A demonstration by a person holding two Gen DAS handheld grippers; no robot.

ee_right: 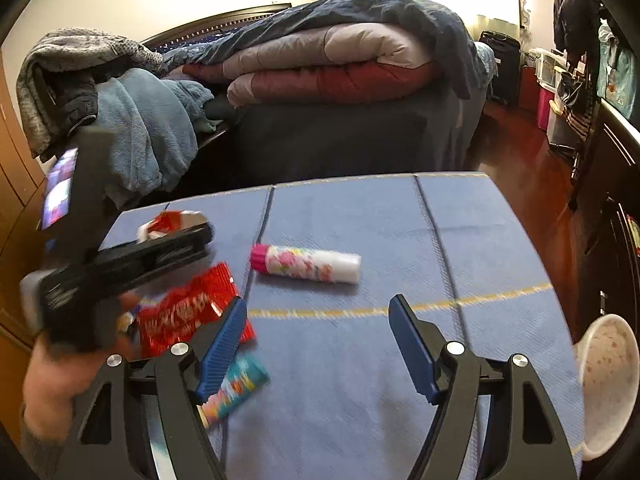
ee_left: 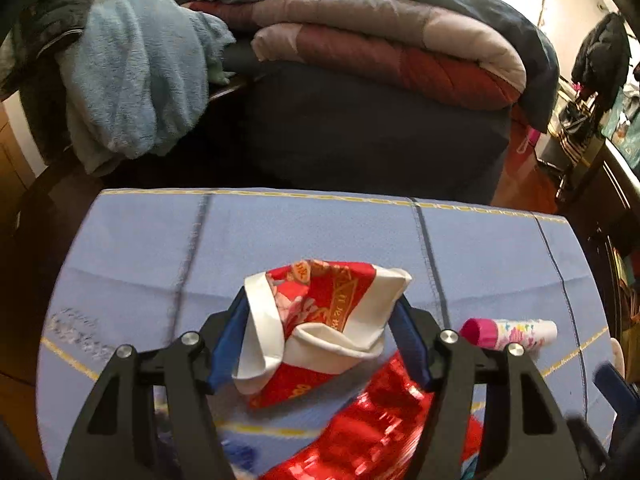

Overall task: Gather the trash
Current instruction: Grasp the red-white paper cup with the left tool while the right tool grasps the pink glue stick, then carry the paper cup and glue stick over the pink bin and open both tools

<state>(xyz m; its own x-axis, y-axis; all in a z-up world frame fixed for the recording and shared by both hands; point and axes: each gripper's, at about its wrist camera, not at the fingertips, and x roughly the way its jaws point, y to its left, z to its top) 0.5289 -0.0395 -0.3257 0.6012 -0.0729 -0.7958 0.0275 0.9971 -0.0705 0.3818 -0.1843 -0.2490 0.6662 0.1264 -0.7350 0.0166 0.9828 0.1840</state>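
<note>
On the blue tablecloth, the left gripper is pinching a crumpled red-and-white wrapper (pads touching both sides), while the right gripper is hovering spread and empty near a pink-capped tube.

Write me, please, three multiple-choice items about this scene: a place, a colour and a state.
1. The tube lies: A in a drawer; B on the blue cloth; C on a chair.
2. Its cap is: A green; B black; C pink.
3. The right hand-held gripper is: A open and empty; B shut on a spoon; C shut on a cup.
Answers: B, it rests flat on the cloth; C, the cap end shows pink; A, its fingers stand apart with only cloth between them.
</note>
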